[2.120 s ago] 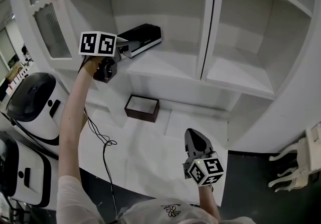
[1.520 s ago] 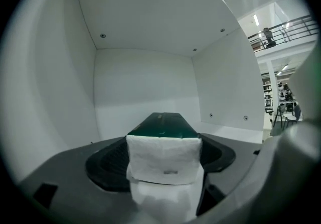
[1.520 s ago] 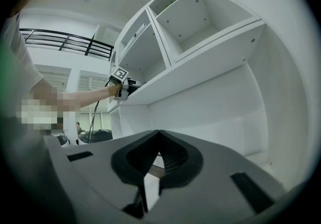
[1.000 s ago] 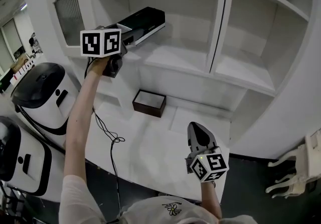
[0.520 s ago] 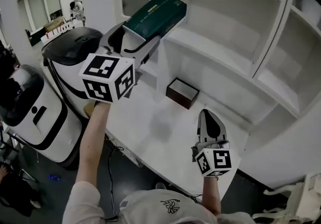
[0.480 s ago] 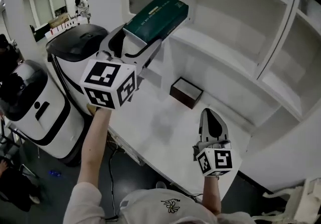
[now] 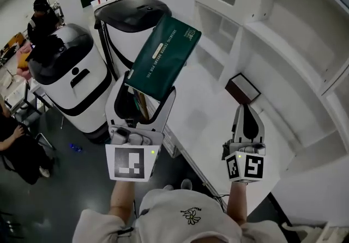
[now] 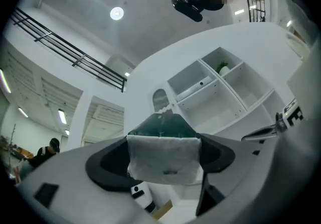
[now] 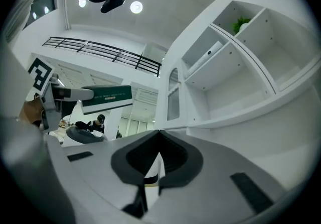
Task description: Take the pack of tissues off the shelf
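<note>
My left gripper (image 7: 147, 90) is shut on one end of the dark green pack of tissues (image 7: 163, 55). It holds the pack tilted in the air, off the shelf (image 7: 283, 46), beyond the counter's left edge and in front of the machines. In the left gripper view the pack's white end (image 8: 163, 160) fills the gap between the jaws of that gripper (image 8: 163, 147). My right gripper (image 7: 246, 110) hangs over the white counter (image 7: 204, 108), its jaws together with nothing in them. The right gripper view shows the right gripper's (image 9: 159, 135) tips meeting and the pack (image 9: 106, 98) off to the left.
A small dark brown box (image 7: 243, 88) sits on the counter below the shelf. Two black-and-white machines (image 7: 68, 73) (image 7: 136, 21) stand on the floor at the left. People (image 7: 22, 144) are at the far left edge.
The left gripper has drawn the pack out of the shelf and carried it down and back toward me. The view has swung left. The right gripper has stayed low over the counter.
</note>
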A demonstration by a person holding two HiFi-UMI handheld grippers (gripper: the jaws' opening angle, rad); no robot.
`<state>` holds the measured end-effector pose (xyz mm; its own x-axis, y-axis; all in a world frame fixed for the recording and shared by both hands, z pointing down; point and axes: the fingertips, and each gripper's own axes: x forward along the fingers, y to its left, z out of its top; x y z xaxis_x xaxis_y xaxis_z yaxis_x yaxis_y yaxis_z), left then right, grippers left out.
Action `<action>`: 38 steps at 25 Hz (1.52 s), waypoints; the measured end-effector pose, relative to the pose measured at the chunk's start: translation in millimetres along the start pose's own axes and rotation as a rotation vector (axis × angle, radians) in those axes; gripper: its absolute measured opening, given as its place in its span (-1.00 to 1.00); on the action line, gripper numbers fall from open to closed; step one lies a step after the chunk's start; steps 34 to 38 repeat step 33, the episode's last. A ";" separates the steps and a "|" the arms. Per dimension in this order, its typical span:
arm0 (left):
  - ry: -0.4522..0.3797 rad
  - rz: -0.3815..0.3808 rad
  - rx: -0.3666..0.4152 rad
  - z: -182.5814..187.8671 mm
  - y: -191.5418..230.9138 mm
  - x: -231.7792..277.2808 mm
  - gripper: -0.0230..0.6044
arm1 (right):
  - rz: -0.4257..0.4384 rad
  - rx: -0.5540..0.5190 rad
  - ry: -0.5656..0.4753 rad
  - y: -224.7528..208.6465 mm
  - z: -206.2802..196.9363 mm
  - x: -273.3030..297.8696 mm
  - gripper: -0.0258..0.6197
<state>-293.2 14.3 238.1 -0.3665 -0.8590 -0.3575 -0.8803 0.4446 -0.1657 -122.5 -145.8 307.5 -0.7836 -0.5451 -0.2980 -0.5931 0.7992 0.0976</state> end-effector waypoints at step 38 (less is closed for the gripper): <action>0.104 0.104 -0.090 -71.4 4.3 -47.0 0.32 | 0.092 0.000 0.030 49.0 -18.6 2.9 -0.91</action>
